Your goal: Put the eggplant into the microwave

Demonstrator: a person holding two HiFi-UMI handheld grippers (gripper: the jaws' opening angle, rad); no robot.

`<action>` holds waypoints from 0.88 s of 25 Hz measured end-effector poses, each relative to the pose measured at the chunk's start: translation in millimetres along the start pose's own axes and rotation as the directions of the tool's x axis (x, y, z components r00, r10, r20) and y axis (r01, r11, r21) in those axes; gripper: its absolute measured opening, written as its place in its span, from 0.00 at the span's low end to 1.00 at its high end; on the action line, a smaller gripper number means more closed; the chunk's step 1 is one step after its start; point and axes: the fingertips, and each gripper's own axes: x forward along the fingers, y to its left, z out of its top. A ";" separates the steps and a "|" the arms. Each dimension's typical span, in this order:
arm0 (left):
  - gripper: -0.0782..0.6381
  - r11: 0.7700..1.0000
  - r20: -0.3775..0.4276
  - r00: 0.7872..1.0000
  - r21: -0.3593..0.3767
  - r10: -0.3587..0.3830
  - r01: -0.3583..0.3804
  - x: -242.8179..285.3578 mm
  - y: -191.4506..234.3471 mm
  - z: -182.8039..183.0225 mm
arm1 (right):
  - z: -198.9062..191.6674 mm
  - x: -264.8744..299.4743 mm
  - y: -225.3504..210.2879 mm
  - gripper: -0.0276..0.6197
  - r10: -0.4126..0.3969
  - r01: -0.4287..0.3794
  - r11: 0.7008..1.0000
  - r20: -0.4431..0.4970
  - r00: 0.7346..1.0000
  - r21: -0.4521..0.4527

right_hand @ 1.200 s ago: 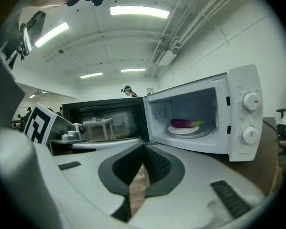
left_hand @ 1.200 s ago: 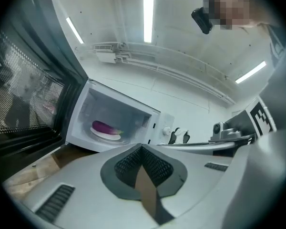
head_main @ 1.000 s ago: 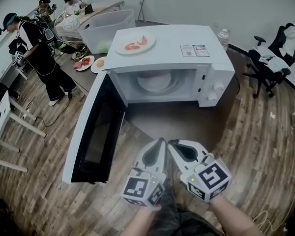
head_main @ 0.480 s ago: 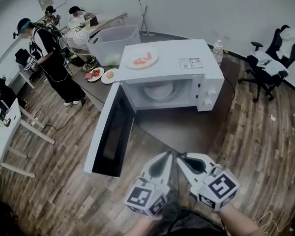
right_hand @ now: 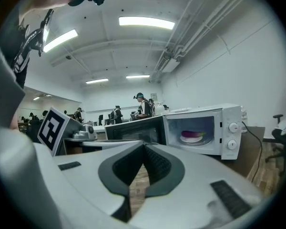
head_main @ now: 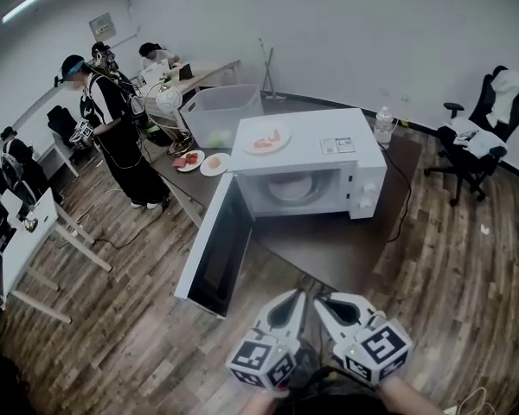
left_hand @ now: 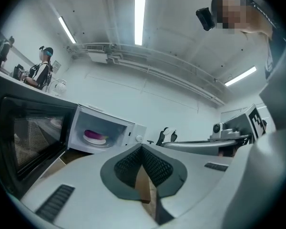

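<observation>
The white microwave (head_main: 316, 158) stands on a dark table (head_main: 346, 240), its door (head_main: 212, 251) swung wide open to the left. Inside, a purple eggplant (left_hand: 95, 136) lies on a white plate (right_hand: 192, 140); the right gripper view shows the eggplant (right_hand: 193, 134) too. From the head view I see only the pale plate (head_main: 290, 188) in the cavity. My left gripper (head_main: 295, 296) and right gripper (head_main: 319, 300) hang side by side well short of the table, both shut and empty. Up close, the left gripper (left_hand: 141, 147) and the right gripper (right_hand: 144, 146) each show pads meeting at the tip.
A plate of red food (head_main: 266, 139) rests on top of the microwave. Behind it stand a clear plastic bin (head_main: 221, 115) and two small plates of food (head_main: 201, 162). A water bottle (head_main: 383, 126) is at the table's right end, an office chair (head_main: 480, 132) beyond. A person (head_main: 112, 132) stands at left.
Both grippers have drawn back from the microwave and risen together, still shut. The microwave now looks smaller and farther, with more floor in view.
</observation>
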 end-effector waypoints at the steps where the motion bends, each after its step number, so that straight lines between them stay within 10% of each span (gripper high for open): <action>1: 0.11 1.000 0.000 1.000 -0.004 -0.002 0.002 -2.1 -2.5 -0.3 | 0.2 -2.1 2.9 0.04 0.005 -0.005 1.000 0.001 1.000 -0.001; 22: 0.11 0.999 -0.043 0.998 -0.025 -0.044 0.042 -7.4 -15.6 -2.7 | -7.4 -22.1 9.3 0.04 0.052 -0.051 0.998 -0.038 0.998 0.023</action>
